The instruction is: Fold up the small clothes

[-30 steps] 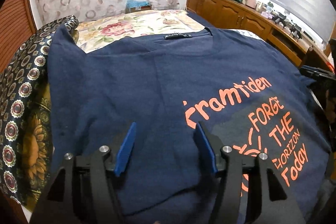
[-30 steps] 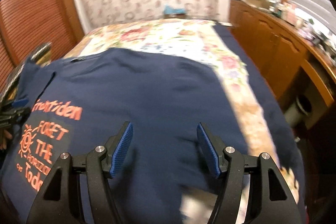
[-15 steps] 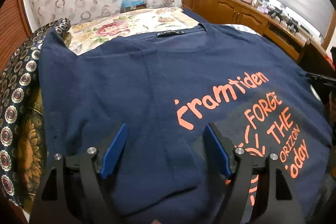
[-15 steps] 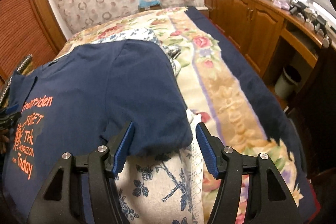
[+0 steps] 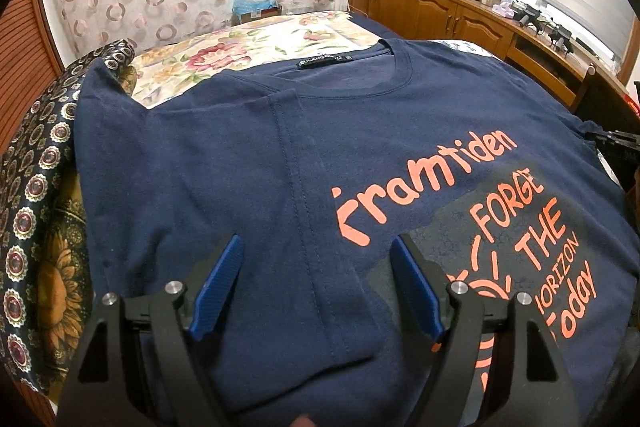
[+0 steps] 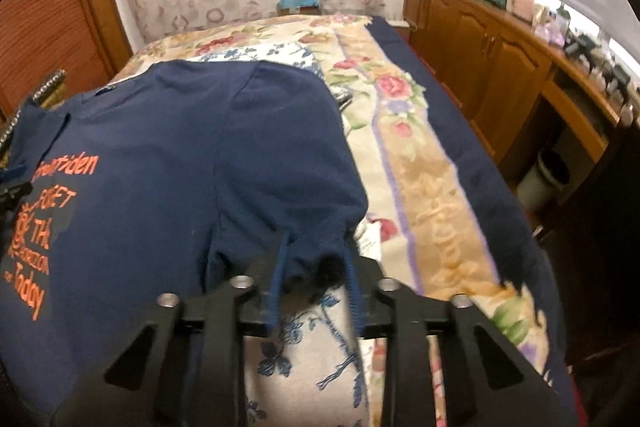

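A navy T-shirt [image 5: 280, 147] with orange lettering lies face up on the bed, its left sleeve folded in over the chest. My left gripper [image 5: 318, 243] hovers over that folded part, low on the shirt, its jaws wide apart and touching no cloth. In the right wrist view the same T-shirt [image 6: 180, 147] spreads to the left. My right gripper [image 6: 314, 247] is at the hem of the right sleeve [image 6: 304, 187]. Its jaws are closing, and the blue pads pinch the bunched sleeve edge between them.
A floral bedspread [image 6: 420, 155] covers the bed, with a white cloth printed with blue flowers [image 6: 312, 339] under the shirt's right side. A dark patterned cloth [image 5: 36, 207] lies along the left. Wooden cabinets [image 5: 460, 19] and a bin [image 6: 548, 179] stand to the right.
The left gripper's jaws have spread wider while it stayed over the shirt. The right gripper has shifted to the right sleeve's hem and its jaws have come together on it.
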Action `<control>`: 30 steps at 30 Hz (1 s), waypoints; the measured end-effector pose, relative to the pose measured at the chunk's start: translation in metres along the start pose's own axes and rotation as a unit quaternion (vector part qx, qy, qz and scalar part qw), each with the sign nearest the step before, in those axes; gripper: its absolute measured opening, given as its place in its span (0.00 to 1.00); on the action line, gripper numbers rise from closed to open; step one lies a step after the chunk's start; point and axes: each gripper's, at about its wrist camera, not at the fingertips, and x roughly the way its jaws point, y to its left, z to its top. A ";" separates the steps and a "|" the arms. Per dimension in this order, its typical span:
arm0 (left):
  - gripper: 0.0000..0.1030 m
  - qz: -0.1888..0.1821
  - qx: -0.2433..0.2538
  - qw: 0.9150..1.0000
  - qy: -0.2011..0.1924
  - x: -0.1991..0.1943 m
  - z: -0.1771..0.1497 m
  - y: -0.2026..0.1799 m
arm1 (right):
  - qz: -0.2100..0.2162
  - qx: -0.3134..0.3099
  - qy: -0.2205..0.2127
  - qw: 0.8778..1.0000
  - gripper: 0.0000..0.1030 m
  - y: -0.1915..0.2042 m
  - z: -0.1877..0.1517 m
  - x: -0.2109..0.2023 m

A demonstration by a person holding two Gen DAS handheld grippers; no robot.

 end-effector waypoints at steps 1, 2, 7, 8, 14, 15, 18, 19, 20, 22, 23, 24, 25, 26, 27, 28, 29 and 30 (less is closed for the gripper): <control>0.75 0.000 0.000 1.000 0.000 0.000 0.000 0.000 | 0.004 -0.001 -0.004 1.000 0.10 0.000 0.002 -0.001; 0.75 0.000 0.000 1.000 0.000 0.000 0.000 0.000 | 0.004 -0.003 -0.009 1.000 0.09 0.000 0.003 -0.002; 0.75 0.001 0.000 1.000 0.000 0.000 0.000 0.000 | 0.013 -0.017 -0.057 0.998 0.08 0.012 0.022 -0.017; 0.75 0.000 -0.001 1.000 0.000 0.000 0.000 0.000 | 0.018 -0.021 -0.063 0.998 0.08 0.014 0.027 -0.019; 0.75 0.001 -0.034 0.999 -0.003 -0.004 0.003 0.007 | 0.076 -0.051 -0.089 0.992 0.08 0.055 0.048 -0.027; 0.75 -0.001 -0.038 0.999 -0.006 -0.007 0.003 0.008 | 0.091 -0.056 -0.086 0.991 0.08 0.065 0.048 -0.025; 0.75 0.003 -0.043 0.999 -0.016 -0.015 0.004 0.007 | 0.129 -0.078 -0.060 0.987 0.08 0.095 0.041 -0.012; 0.75 0.005 -0.044 0.999 -0.019 -0.017 0.005 0.006 | 0.135 -0.086 -0.050 0.986 0.08 0.104 0.038 -0.006; 0.75 0.007 -0.045 0.999 -0.024 -0.020 0.005 0.006 | 0.138 -0.096 -0.041 0.985 0.08 0.113 0.033 -0.001; 0.75 0.011 -0.045 0.998 -0.031 -0.025 0.006 0.005 | 0.143 -0.102 -0.023 0.984 0.09 0.123 0.027 0.009; 0.75 0.011 -0.045 0.998 -0.034 -0.027 0.006 0.004 | 0.146 -0.101 -0.016 0.984 0.09 0.125 0.024 0.013; 0.75 0.012 -0.046 0.998 -0.037 -0.029 0.006 0.004 | 0.145 -0.101 -0.011 0.984 0.10 0.129 0.021 0.015; 0.75 0.013 -0.046 0.998 -0.039 -0.031 0.008 0.003 | 0.143 -0.100 -0.010 0.985 0.13 0.128 0.020 0.016; 0.75 0.013 -0.047 0.998 -0.042 -0.032 0.008 0.003 | 0.144 -0.096 -0.009 0.985 0.17 0.128 0.020 0.016; 0.75 0.013 -0.049 0.998 -0.045 -0.034 0.008 0.003 | 0.145 -0.093 -0.009 0.985 0.20 0.126 0.019 0.016; 0.75 0.013 -0.050 0.997 -0.048 -0.036 0.009 0.003 | 0.143 -0.091 -0.009 0.985 0.24 0.125 0.020 0.014; 0.75 0.012 -0.052 0.997 -0.053 -0.038 0.009 0.003 | 0.141 -0.089 -0.009 0.986 0.25 0.124 0.020 0.012; 0.75 0.012 -0.054 0.997 -0.057 -0.040 0.010 0.002 | 0.140 -0.086 -0.011 0.986 0.28 0.122 0.022 0.009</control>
